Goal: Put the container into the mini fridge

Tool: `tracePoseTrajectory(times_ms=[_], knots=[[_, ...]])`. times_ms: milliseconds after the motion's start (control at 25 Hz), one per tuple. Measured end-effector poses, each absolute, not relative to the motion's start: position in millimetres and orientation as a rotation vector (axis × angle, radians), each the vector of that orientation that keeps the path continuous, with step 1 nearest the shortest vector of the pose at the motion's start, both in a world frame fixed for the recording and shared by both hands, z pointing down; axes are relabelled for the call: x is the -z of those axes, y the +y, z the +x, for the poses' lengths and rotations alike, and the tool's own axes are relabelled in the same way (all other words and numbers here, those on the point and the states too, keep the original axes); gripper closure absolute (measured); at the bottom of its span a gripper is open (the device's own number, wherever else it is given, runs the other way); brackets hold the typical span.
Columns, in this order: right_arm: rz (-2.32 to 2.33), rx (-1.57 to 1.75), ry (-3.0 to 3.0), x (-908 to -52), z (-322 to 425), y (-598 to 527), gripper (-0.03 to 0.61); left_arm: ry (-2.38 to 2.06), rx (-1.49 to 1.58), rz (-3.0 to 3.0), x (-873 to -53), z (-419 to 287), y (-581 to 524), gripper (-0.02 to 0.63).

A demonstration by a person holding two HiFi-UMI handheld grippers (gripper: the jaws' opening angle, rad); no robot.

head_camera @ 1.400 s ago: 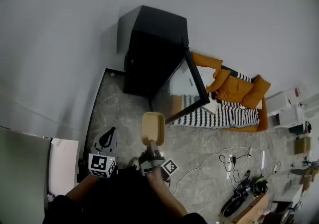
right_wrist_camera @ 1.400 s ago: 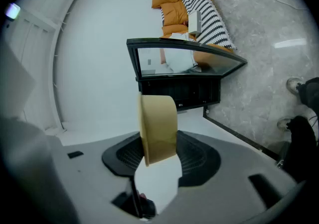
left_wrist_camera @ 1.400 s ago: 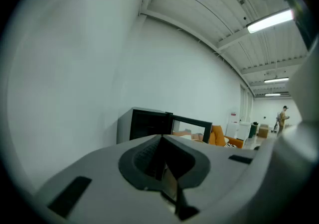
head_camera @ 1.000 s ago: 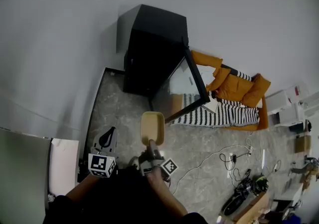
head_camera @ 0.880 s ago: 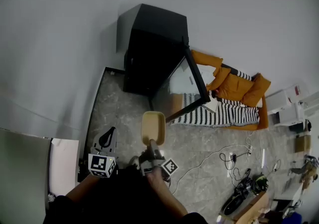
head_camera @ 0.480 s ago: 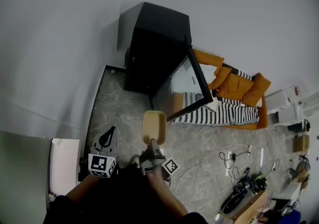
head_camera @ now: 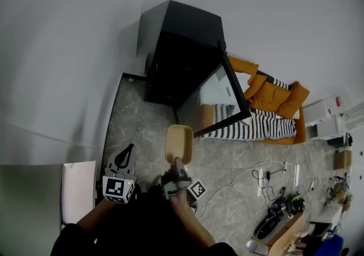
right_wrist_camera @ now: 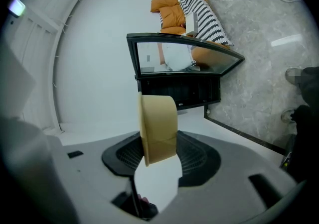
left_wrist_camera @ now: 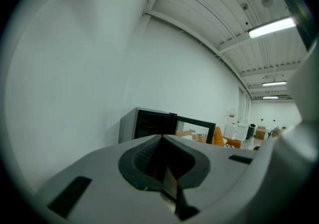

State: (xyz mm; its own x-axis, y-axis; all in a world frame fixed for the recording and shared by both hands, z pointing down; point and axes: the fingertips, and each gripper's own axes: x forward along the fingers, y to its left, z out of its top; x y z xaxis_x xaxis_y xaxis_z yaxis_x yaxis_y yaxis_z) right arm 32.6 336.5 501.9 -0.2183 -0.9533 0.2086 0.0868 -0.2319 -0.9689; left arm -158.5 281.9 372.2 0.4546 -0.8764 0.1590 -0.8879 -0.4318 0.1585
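You held the container (head_camera: pixel 177 143) in your right claw (head_camera: pixel 176 162). The jaws were clenched only on its near end, so most of it stuck out in front of the claw. It was in the air above the floor (head_camera: pixel 136 124), still well apart from the mini fridge (head_camera: pixel 182 56). Your left claw (head_camera: pixel 125 158) was closed on nothing and hung beside the right one.

The grip on one end was, I think, the weak point. If you swung or tilted the claw too fast, the long free part could turn between the pads or slip out.

The door (head_camera: pixel 219 98) stood open toward your right side. A path too far to that side could knock the container against the door's edge. The fridge stood low on the floor, so you had to come down to it; entering too high could hit the top of the opening.

A cable (head_camera: pixel 250 178) lay on the floor at your right and could catch a foot.
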Motion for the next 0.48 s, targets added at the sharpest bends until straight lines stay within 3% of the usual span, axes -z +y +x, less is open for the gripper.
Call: tracePoseTrajectory(times_ms=[480], knots=[[-1.194, 1.539, 1.169, -494.5, 19.8, 303.6, 0.399, -1.449, -0.068, 2.509, -384.1, -166.3, 264.1, 0.609]])
